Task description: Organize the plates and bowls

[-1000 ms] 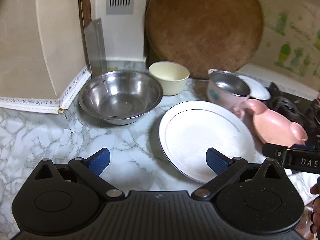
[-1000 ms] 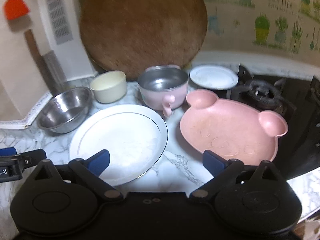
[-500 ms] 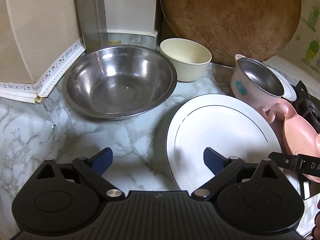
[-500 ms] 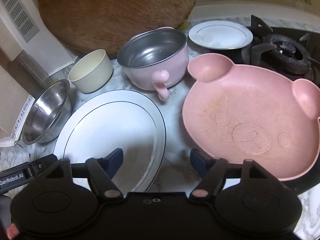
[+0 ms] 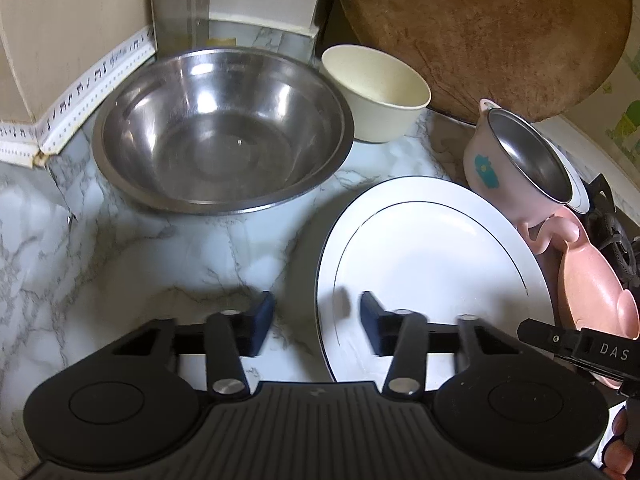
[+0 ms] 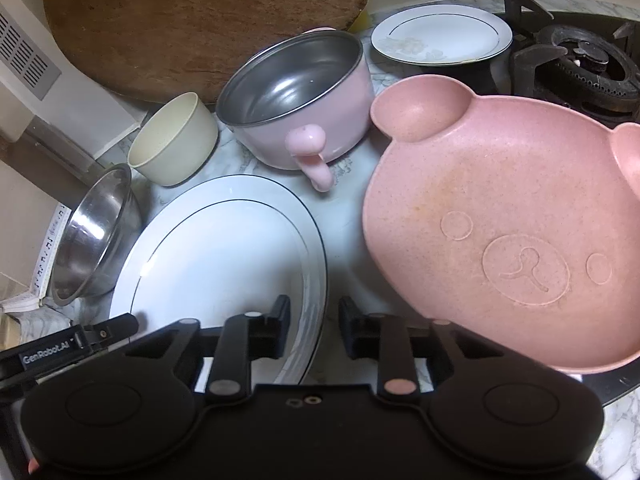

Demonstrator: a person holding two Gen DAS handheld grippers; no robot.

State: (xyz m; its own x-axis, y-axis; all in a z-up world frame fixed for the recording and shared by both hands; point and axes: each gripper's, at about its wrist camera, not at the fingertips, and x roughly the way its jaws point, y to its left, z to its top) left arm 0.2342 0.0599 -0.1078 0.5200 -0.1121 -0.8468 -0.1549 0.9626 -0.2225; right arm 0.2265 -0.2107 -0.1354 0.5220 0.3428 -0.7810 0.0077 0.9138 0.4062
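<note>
Pink bear plate [image 5: 592, 292] mostly cropped

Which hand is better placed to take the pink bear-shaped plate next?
Right, likely: pink bear-shaped plate lies beside the right tool; left tool sits beyond the large white plate. Both tools have just been closing astride its rim.

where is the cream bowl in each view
Left wrist: cream bowl sits upper centre, right of the steel bowl.
Right wrist: cream bowl sits left of centre, above the steel bowl.
Shared landmark: the round wooden board behind it.
</note>
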